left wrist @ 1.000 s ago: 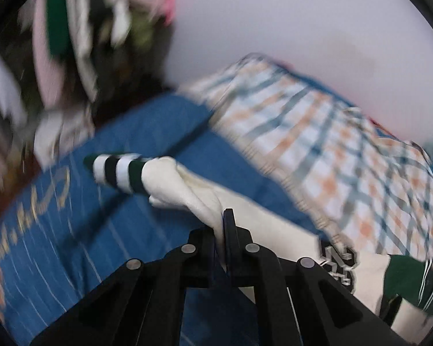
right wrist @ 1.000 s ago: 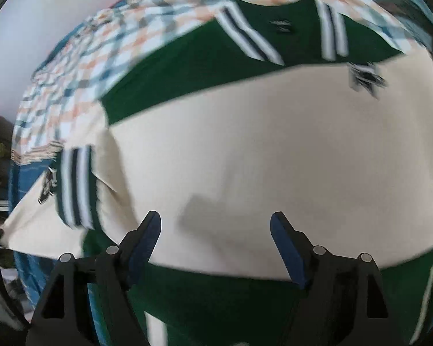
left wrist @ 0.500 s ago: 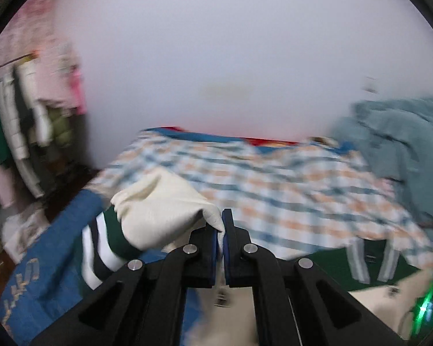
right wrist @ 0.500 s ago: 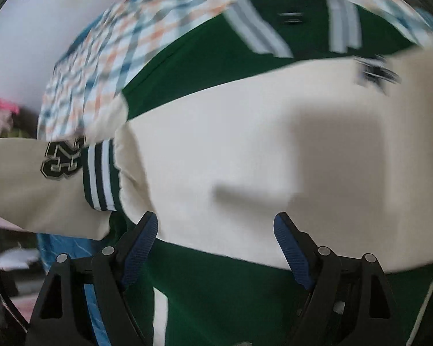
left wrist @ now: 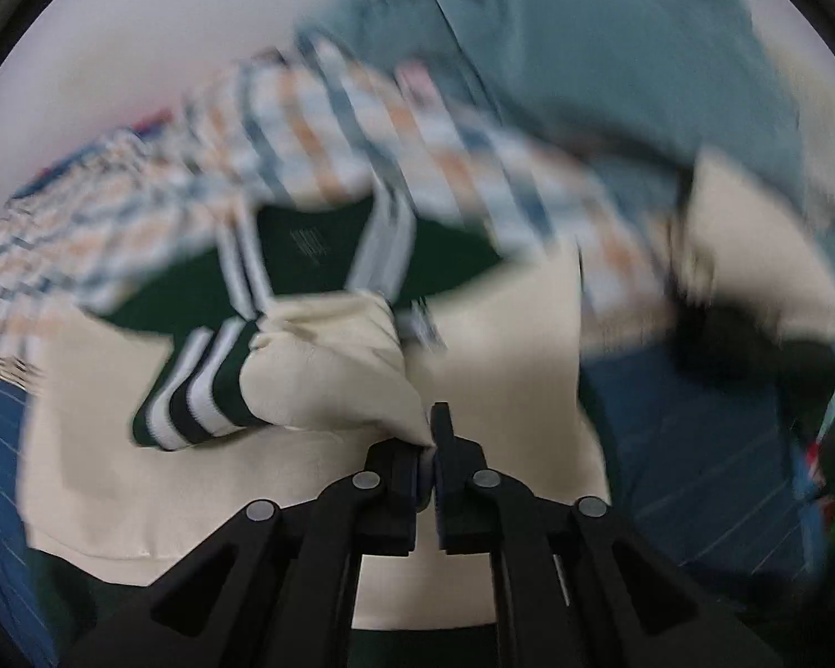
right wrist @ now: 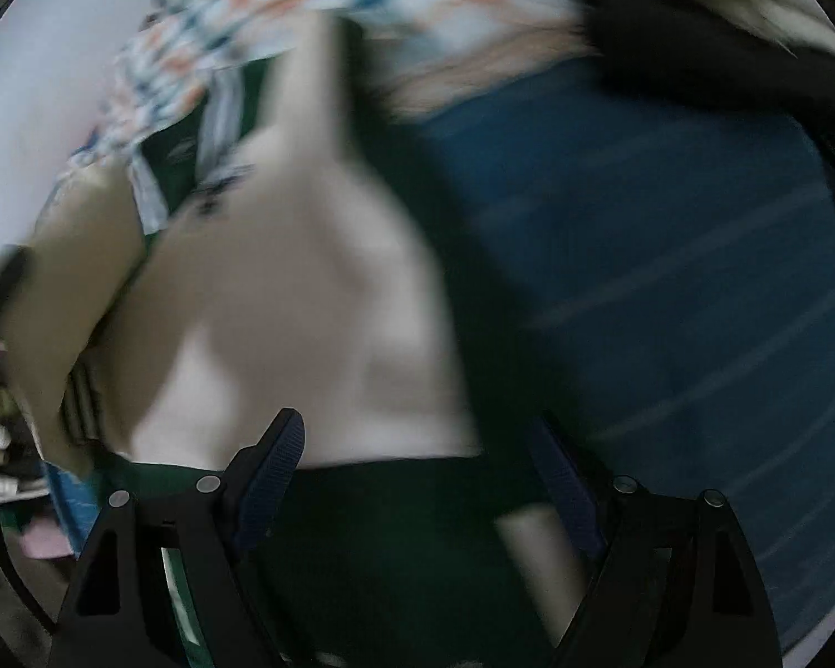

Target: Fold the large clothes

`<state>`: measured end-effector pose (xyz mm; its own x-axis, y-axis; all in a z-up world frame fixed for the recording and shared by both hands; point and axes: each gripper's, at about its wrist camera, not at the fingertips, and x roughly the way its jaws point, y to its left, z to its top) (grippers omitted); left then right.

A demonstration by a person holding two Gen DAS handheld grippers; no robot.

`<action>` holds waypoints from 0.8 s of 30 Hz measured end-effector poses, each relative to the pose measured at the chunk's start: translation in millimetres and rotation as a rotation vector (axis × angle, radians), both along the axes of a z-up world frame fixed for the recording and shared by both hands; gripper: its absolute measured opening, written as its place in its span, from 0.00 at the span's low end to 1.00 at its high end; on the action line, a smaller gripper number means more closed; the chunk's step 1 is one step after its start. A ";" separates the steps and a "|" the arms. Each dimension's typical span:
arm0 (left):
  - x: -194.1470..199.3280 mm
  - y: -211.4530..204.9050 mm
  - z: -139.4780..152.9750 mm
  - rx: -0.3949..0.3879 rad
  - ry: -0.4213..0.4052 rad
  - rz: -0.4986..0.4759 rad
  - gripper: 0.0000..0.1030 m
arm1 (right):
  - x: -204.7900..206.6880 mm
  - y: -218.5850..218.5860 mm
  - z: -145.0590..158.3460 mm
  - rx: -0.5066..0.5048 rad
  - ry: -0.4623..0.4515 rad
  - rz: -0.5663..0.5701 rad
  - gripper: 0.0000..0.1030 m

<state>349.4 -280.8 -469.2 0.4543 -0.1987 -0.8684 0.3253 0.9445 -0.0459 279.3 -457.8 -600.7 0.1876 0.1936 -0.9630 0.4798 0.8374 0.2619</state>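
A large cream jacket (left wrist: 501, 345) with green collar and trim lies spread on the bed. My left gripper (left wrist: 431, 434) hangs over its cream body and pinches the cream sleeve (left wrist: 328, 378). The green-and-white striped cuff (left wrist: 195, 395) droops to the left. The jaws are starting to open, and cloth is still caught between them. In the right wrist view my right gripper (right wrist: 417, 428) stands open above the jacket's cream panel (right wrist: 306, 306) and dark green hem (right wrist: 389, 529), with nothing gripped. Both views are blurred by motion.
A plaid blanket (left wrist: 306, 128) lies behind the jacket and a teal cloth (left wrist: 612, 44) is heaped at the back right. Blue striped bedsheet (right wrist: 668, 278) shows to the right of the jacket. A dark blurred shape (left wrist: 723, 345) sits at the right. A pale wall is behind.
My left gripper has swung the sleeve from the bed's left side across onto the jacket's body. My right gripper has slid right toward the jacket's edge and stayed open.
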 end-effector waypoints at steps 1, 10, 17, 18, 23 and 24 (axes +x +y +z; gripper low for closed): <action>-3.1 -9.5 -12.0 0.031 0.018 0.001 0.08 | -8.2 -15.4 -2.7 -0.007 0.013 -0.009 0.82; -16.1 -1.1 -38.8 0.087 0.091 0.036 1.00 | -30.6 -80.4 1.2 0.019 0.012 -0.016 0.82; -37.7 65.8 -21.5 0.298 0.068 0.260 1.00 | 8.6 -42.3 39.8 0.049 -0.075 0.096 0.82; -41.6 81.2 -20.6 0.364 0.057 0.312 1.00 | 15.3 -28.3 44.0 0.052 -0.083 0.134 0.82; -43.8 166.3 -34.5 0.543 0.071 0.520 1.00 | 64.3 68.8 50.0 0.028 -0.134 0.393 0.82; -41.4 183.3 -38.8 0.551 0.088 0.555 1.00 | 76.6 93.0 49.1 0.021 -0.154 0.450 0.82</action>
<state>307.9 -97.5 -508.0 0.2858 0.5064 -0.8136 -0.1837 0.8622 0.4722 355.9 -364.8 -551.5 0.2210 0.3079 -0.9254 0.0247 0.9468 0.3209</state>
